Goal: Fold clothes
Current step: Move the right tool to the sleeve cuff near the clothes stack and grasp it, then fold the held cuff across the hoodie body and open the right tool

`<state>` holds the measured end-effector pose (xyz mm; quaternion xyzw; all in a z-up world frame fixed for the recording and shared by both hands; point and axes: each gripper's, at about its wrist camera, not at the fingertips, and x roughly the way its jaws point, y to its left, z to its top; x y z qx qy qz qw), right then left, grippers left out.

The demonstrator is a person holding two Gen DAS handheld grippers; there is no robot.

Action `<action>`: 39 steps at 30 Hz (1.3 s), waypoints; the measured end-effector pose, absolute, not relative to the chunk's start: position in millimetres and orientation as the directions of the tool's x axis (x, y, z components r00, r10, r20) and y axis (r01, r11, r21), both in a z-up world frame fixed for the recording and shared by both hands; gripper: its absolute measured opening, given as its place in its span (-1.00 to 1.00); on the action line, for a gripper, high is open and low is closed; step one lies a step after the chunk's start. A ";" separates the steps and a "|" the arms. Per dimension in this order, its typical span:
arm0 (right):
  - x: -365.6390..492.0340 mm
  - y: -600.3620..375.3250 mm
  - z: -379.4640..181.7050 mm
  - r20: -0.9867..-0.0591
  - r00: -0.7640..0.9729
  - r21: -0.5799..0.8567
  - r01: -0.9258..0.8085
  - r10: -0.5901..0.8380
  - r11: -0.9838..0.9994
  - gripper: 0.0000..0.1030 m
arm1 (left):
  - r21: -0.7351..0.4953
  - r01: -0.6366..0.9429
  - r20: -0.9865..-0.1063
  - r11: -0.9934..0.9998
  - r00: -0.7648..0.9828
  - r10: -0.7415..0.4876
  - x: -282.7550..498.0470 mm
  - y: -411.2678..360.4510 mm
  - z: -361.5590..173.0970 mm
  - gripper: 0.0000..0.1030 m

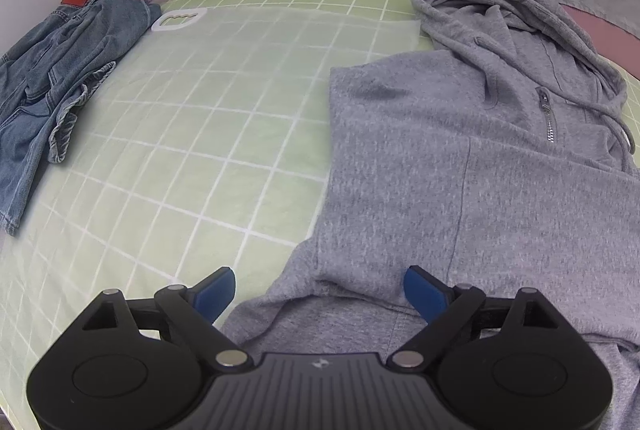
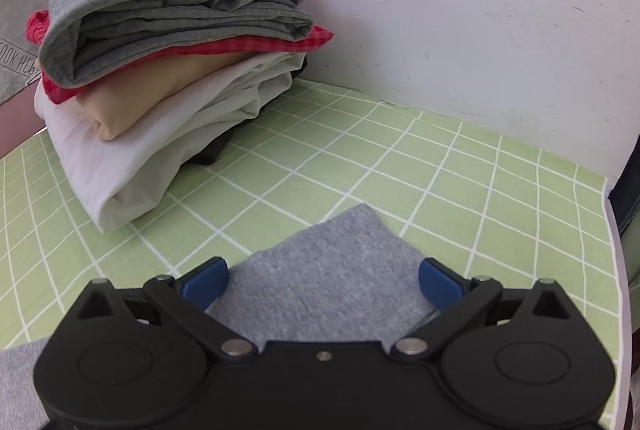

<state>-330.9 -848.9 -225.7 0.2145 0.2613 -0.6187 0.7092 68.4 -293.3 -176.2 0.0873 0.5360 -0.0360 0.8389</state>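
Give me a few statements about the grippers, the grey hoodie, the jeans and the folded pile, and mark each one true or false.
1. The left gripper is open above the grey zip-neck hoodie. True.
2. The right gripper is shut on a red cloth. False: it is open, over a grey fabric corner.
3. The crumpled blue denim jeans lie to the left of the hoodie in the left wrist view. True.
4. The stack of folded clothes has a white garment on top. False: a grey one tops it; the white one is near the bottom.
5. The green white-gridded mat lies under the hoodie. True.
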 end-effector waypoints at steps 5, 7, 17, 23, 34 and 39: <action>-335.6 -852.5 -228.4 -0.628 0.123 -0.010 0.986 -0.769 0.166 1.00 | 0.097 0.130 -0.911 0.987 0.411 0.035 69.7 -290.1 -178.2 0.87; -336.8 -852.3 -228.5 -0.632 0.136 -0.008 0.983 -0.763 0.182 1.00 | 0.088 0.120 -0.913 0.989 0.407 0.032 69.9 -288.4 -178.7 0.87; -340.4 -831.9 -214.0 -0.662 0.232 0.014 0.954 -0.713 0.298 -0.20 | 0.029 0.081 -0.917 0.996 0.399 -0.006 69.0 -278.8 -181.0 0.87; -347.3 -811.1 -209.4 -0.681 0.262 0.084 0.955 -0.684 0.283 -0.73 | 0.013 0.082 -0.915 0.997 0.403 -0.021 68.9 -276.1 -182.9 0.90; -314.9 -721.5 -209.0 -0.687 0.491 0.358 0.870 -0.536 0.338 -0.75 | -0.059 0.059 -0.904 0.996 0.421 -0.079 66.2 -263.1 -190.8 1.00; -273.0 -688.1 -213.5 -0.671 0.626 0.491 0.777 -0.397 0.394 -0.75 | -0.057 0.100 -0.895 0.993 0.435 -0.095 66.1 -262.9 -191.6 1.00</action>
